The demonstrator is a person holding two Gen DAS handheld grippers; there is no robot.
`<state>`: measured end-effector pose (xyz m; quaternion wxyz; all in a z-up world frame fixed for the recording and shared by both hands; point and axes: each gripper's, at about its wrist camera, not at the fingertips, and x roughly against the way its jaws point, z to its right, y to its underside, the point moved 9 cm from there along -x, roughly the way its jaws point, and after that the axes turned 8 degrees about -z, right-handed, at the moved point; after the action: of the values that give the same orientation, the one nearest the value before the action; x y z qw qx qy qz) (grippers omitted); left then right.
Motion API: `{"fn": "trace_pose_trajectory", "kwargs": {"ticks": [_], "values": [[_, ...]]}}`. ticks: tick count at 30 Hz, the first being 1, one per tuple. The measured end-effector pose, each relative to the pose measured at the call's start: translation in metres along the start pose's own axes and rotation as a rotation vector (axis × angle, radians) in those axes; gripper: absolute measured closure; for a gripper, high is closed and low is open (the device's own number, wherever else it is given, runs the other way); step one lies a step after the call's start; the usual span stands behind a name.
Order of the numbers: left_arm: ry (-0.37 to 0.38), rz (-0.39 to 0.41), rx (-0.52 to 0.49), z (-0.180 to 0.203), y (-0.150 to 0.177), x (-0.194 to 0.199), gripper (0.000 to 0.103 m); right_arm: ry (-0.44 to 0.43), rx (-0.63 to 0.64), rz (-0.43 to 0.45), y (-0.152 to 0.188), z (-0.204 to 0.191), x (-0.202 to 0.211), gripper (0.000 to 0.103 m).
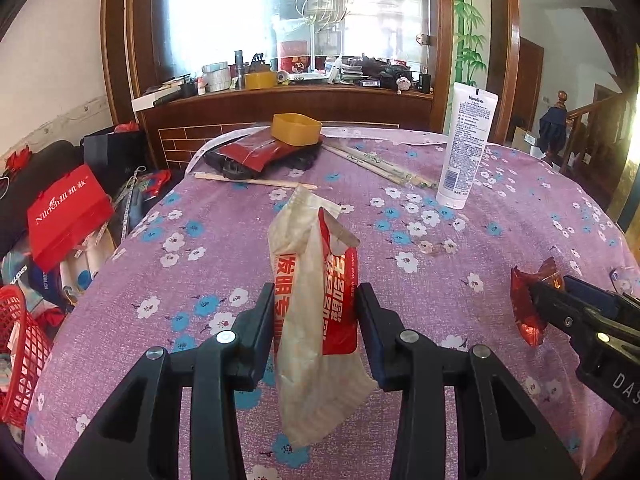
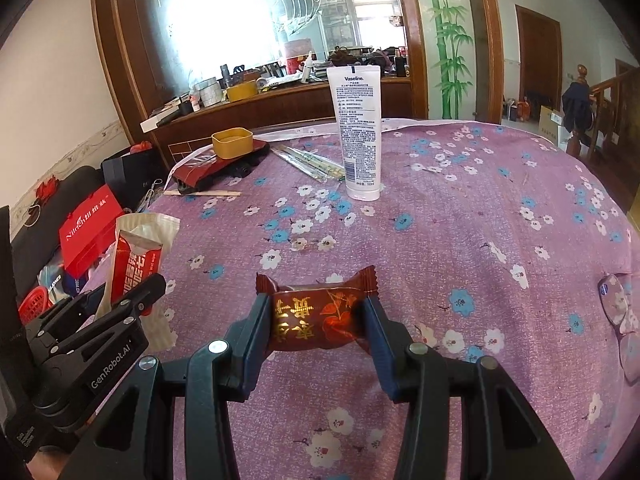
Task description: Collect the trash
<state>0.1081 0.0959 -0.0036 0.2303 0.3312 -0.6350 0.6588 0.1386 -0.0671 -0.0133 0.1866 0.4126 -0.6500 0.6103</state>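
Both grippers are loaded. The left gripper pinches a limp red-and-white wet-wipe packet at frame centre; the right gripper clamps a maroon candy wrapper, lower centre. Slick foil could slide free above the floral tablecloth.

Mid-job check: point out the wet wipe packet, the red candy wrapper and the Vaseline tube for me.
wet wipe packet [image 1: 316, 304], left wrist view, on its red printed panel between the fingers.
red candy wrapper [image 2: 316, 318], right wrist view, on its gold-printed middle.
Vaseline tube [image 2: 358, 128], right wrist view, on its white label face.
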Motion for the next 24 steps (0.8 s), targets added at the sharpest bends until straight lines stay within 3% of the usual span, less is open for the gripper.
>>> {"fn": "trace_pose_trajectory", "kwargs": {"ticks": [24], "values": [[-0.06,0.061,-0.032,0.0,-0.004,0.011,0.065,0.002,0.008,0.01,0.0,-0.003,0.002,0.052]]}}
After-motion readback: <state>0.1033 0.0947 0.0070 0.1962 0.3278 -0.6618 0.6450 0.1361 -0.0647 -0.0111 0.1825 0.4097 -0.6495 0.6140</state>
